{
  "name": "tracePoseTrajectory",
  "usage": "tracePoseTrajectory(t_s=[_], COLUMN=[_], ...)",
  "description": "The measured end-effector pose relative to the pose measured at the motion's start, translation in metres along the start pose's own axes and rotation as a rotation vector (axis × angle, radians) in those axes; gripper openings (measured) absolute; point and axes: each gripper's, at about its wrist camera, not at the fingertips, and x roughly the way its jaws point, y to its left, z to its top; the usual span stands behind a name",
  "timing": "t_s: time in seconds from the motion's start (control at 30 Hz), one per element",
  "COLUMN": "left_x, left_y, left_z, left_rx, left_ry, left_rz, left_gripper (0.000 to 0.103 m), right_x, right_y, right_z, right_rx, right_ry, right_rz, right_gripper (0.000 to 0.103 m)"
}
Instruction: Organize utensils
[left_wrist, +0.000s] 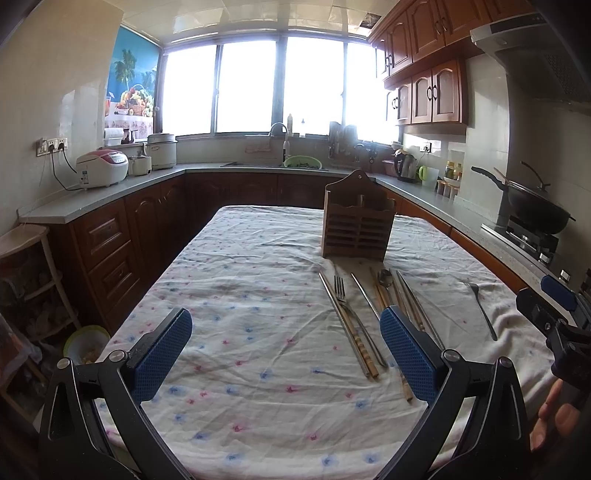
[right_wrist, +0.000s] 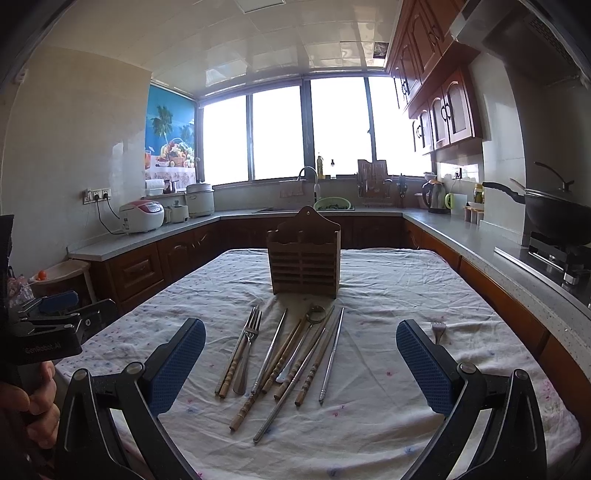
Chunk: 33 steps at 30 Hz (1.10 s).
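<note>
A wooden utensil holder (left_wrist: 357, 221) (right_wrist: 303, 254) stands upright on the table, with no utensils showing above its rim. In front of it lie a fork (right_wrist: 251, 343) (left_wrist: 341, 291), a spoon (right_wrist: 314, 317) (left_wrist: 385, 278), and several bamboo and metal chopsticks (right_wrist: 291, 362) (left_wrist: 354, 328). A second fork (left_wrist: 482, 310) (right_wrist: 438, 330) lies apart to the right. My left gripper (left_wrist: 286, 354) hovers open over the cloth, left of the utensils. My right gripper (right_wrist: 301, 365) is open above the near ends of the utensils, nothing between its fingers.
The table wears a white floral cloth (left_wrist: 240, 295) (right_wrist: 388, 295). Counters wrap around it, with rice cookers (left_wrist: 103, 168) at left, a sink (left_wrist: 291, 162) at the back, a kettle (left_wrist: 406, 168) and a wok (left_wrist: 532, 206) on the stove at right. A hand (right_wrist: 33, 406) holds the left gripper's handle.
</note>
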Motion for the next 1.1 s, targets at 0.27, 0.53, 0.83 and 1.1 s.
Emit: tracePoseTrajectory(t_s=[0.27, 0.53, 0.83, 1.1], left_x=[0.002, 0.027, 0.073, 0.126], left_y=[0.001, 0.010, 0.008, 0.004], left_z=[0.000, 0.006, 0.022, 0.041], left_rx=[-0.001, -0.035, -0.052, -0.057], left_ry=[0.005, 0.074, 0.175, 0.262], left_rz=[-0.004, -0.026, -0.054, -0.101], left_gripper=[0.103, 0.103, 0.103, 0.095], right_x=[0.001, 0.014, 0.043, 0.085], right_y=[0.000, -0.005, -0.023, -0.045], right_z=[0.001, 0.007, 0.014, 0.022], right_rx=[0.002, 0.024, 0.088, 0.146], right_ry=[0.002, 0.039, 0.117, 0.216], right_rz=[0.005, 0.012, 0.025, 0.014], right_gripper=[0.103, 0.103, 0.103, 0.091])
